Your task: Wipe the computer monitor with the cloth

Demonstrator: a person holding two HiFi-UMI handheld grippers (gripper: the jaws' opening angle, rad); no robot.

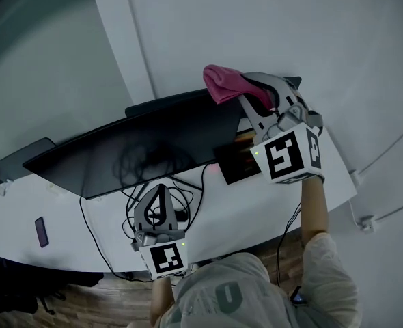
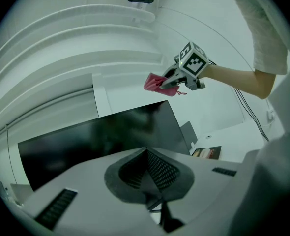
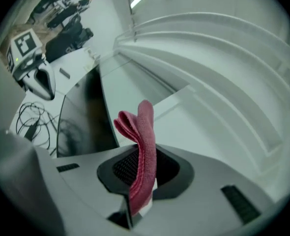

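A wide dark monitor (image 1: 140, 149) stands on the white desk (image 1: 256, 203) with its screen off. My right gripper (image 1: 248, 89) is shut on a pink cloth (image 1: 222, 83) and holds it in the air just above the monitor's top right corner, apart from the screen. In the right gripper view the cloth (image 3: 141, 146) stands folded between the jaws, with the monitor (image 3: 81, 117) to its left. My left gripper (image 1: 160, 188) is shut on nothing, low in front of the monitor's lower edge. The left gripper view shows the screen (image 2: 96, 141) and the cloth (image 2: 157, 82) above it.
Tangled black cables (image 1: 184, 200) lie on the desk under the monitor. A dark flat box (image 1: 237, 161) sits at the monitor's right end. A small dark phone-like object (image 1: 42, 231) lies at the left. A white wall with a pillar (image 1: 126, 39) rises behind.
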